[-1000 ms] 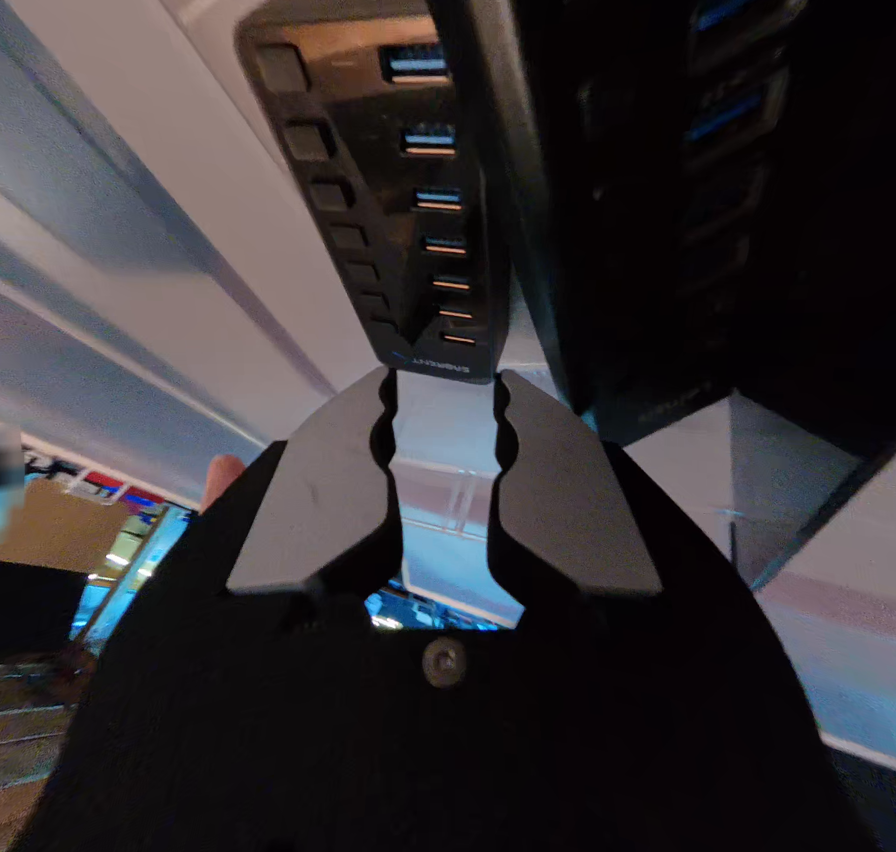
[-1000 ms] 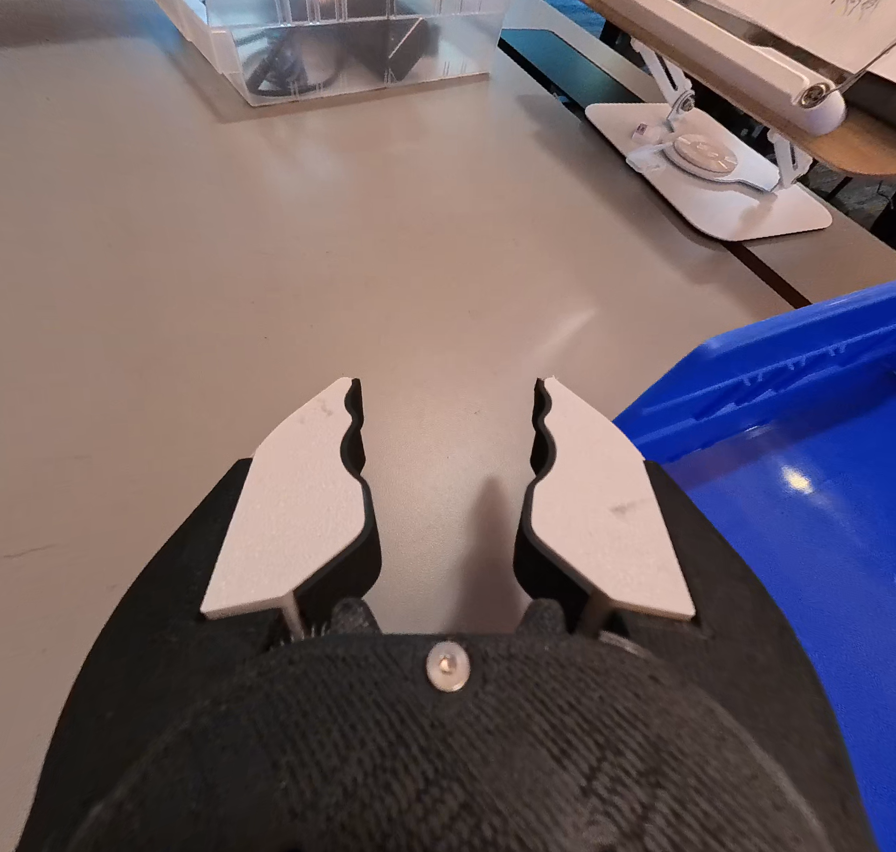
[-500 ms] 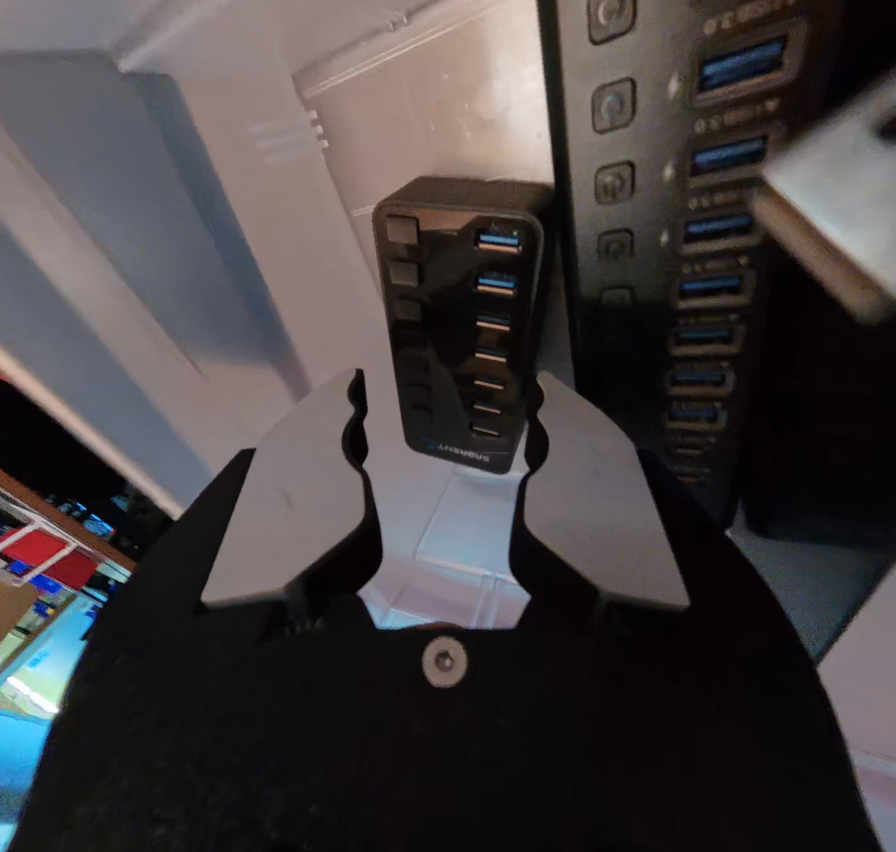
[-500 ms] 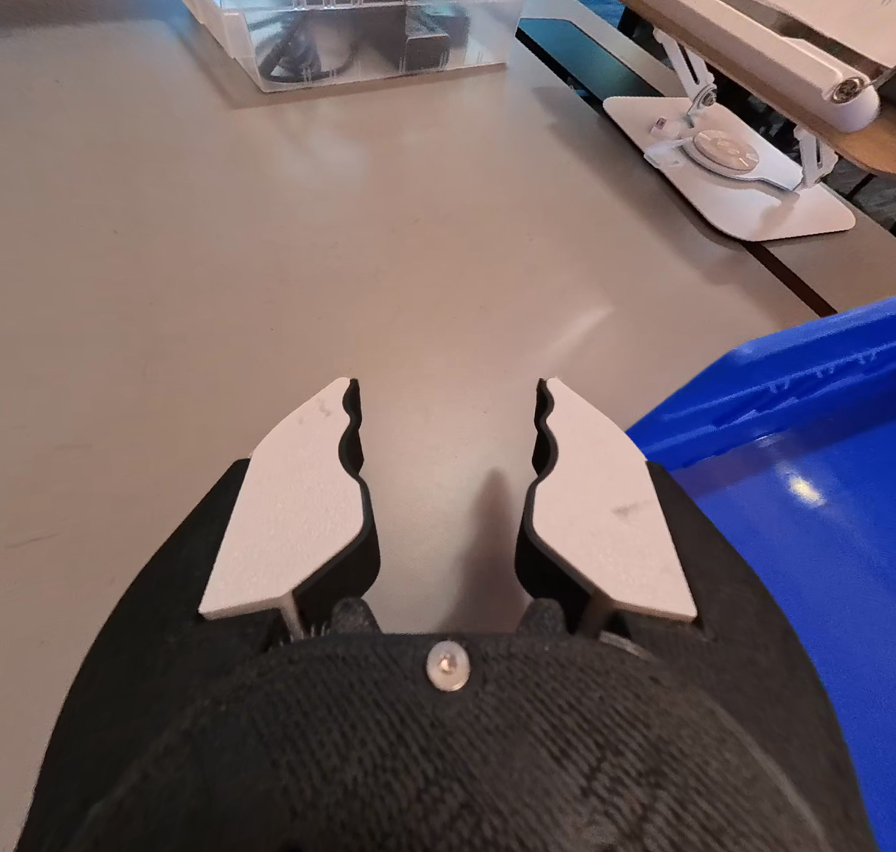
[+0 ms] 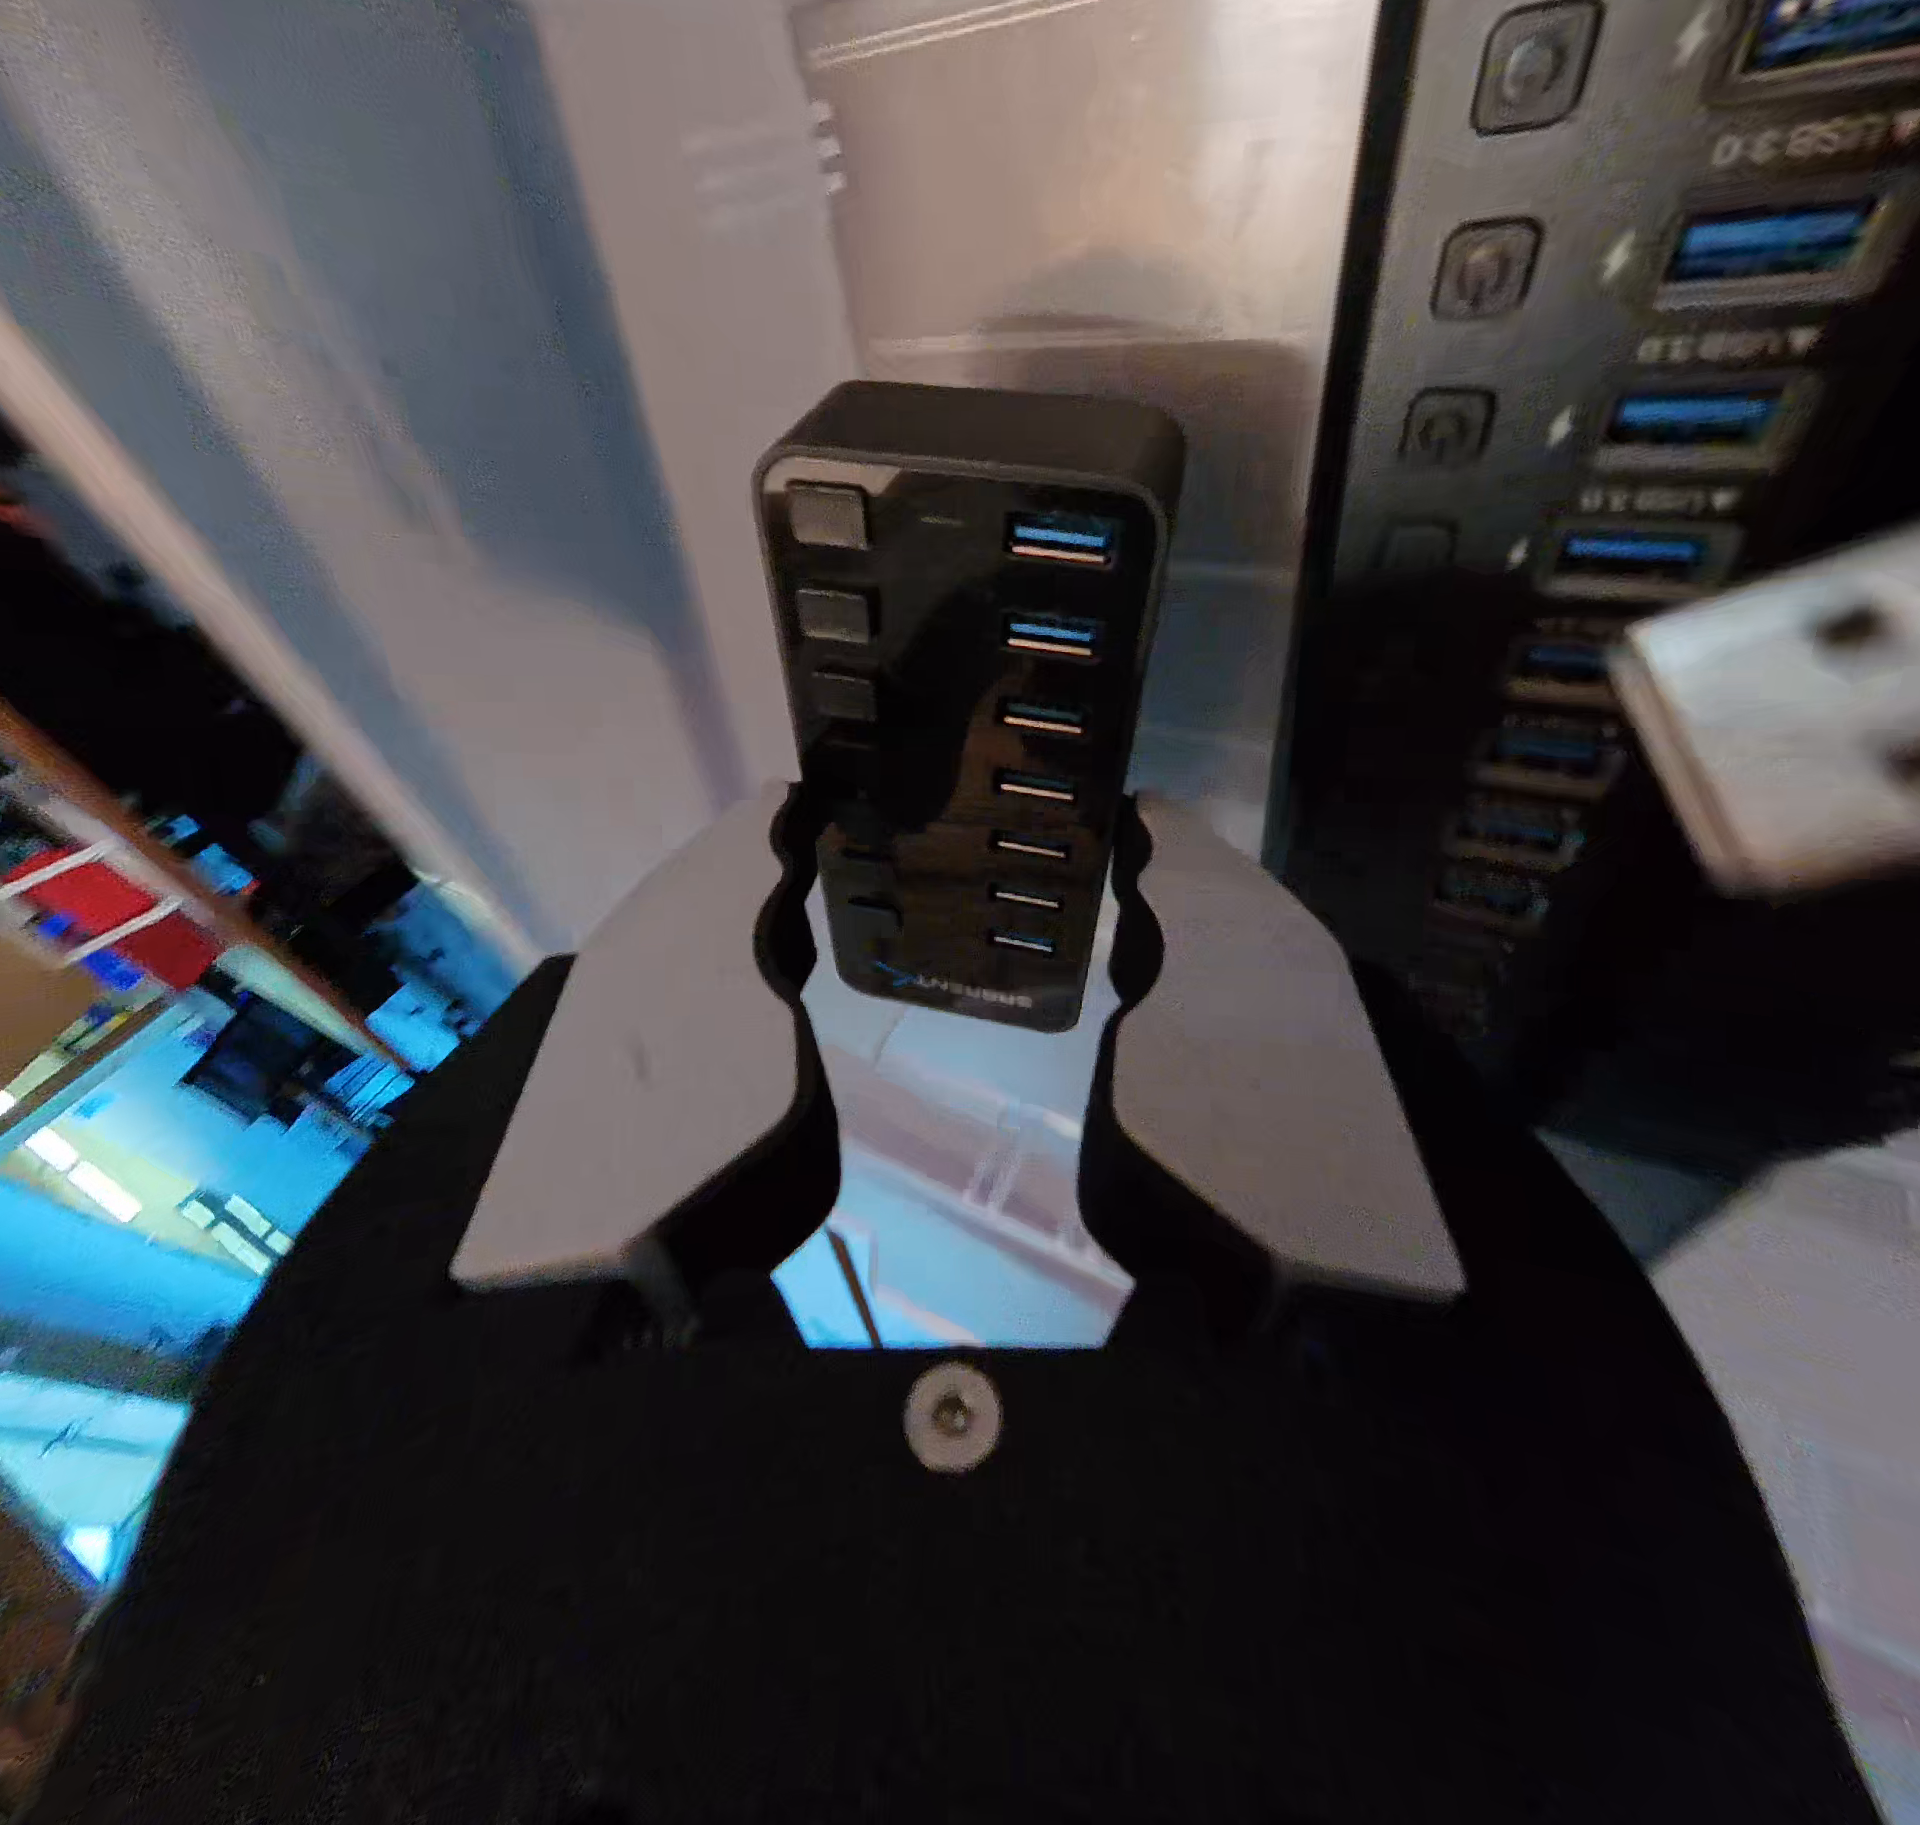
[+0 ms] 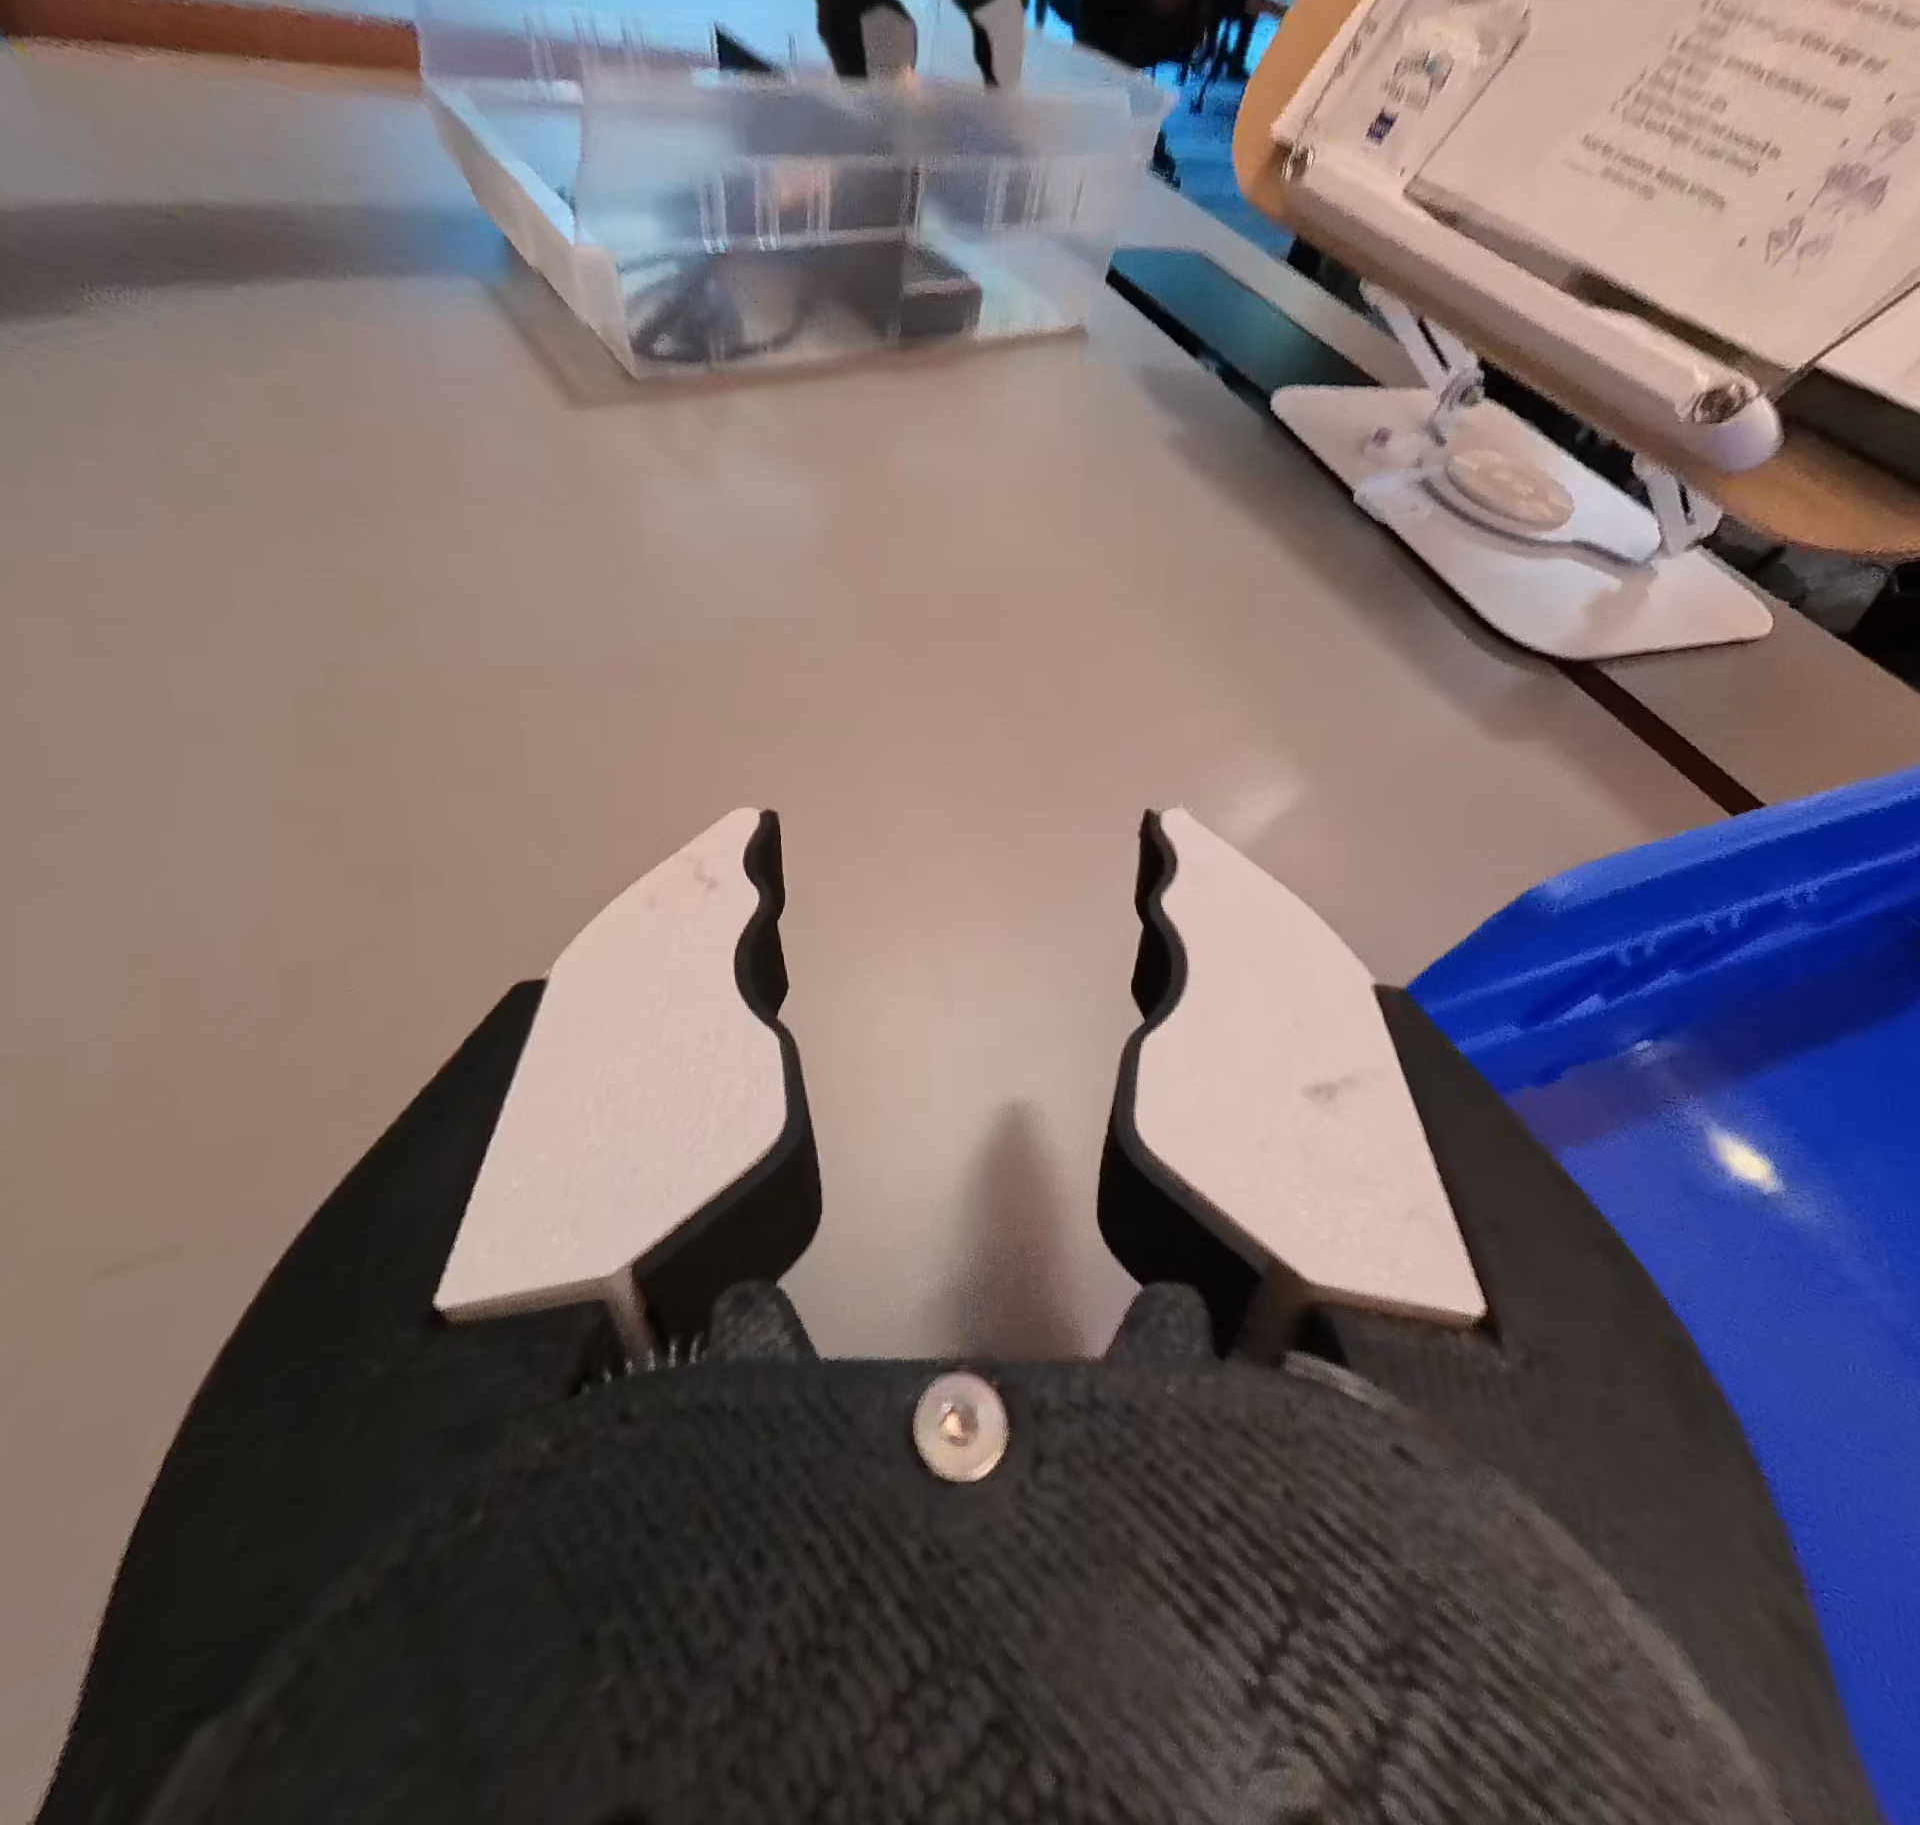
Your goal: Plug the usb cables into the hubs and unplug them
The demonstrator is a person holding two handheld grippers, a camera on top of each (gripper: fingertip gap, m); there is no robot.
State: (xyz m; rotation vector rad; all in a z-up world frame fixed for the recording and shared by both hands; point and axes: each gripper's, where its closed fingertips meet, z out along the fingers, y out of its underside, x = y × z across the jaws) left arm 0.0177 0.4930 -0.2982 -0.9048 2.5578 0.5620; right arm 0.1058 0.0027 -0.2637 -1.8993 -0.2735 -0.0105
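I am at the pick-up step: my left gripper (image 5: 951, 819) has its fingers spread wide on either side of the near end of the small black hub (image 5: 961, 705), which lies inside a clear plastic bin (image 5: 644, 341) with its row of blue ports at 12 o'clock from my fingertips; whether the pads already touch its sides I cannot tell. A taller black hub (image 5: 1621, 487) stands just beside it at 2 o'clock, and a pale blurred object (image 5: 1787, 726) intrudes at 3 o'clock. My right gripper (image 6: 956, 825) hangs over the bare worktop (image 6: 416, 736), fingers wide and empty, a blue bin (image 6: 1714, 1100) at 3 o'clock. I judge the next move calls for closing squarely on the small hub without nudging its neighbour. Both hubs carry printed markings, and a sheet on the white stand (image 6: 1558, 487) bears text; I leave these unread.
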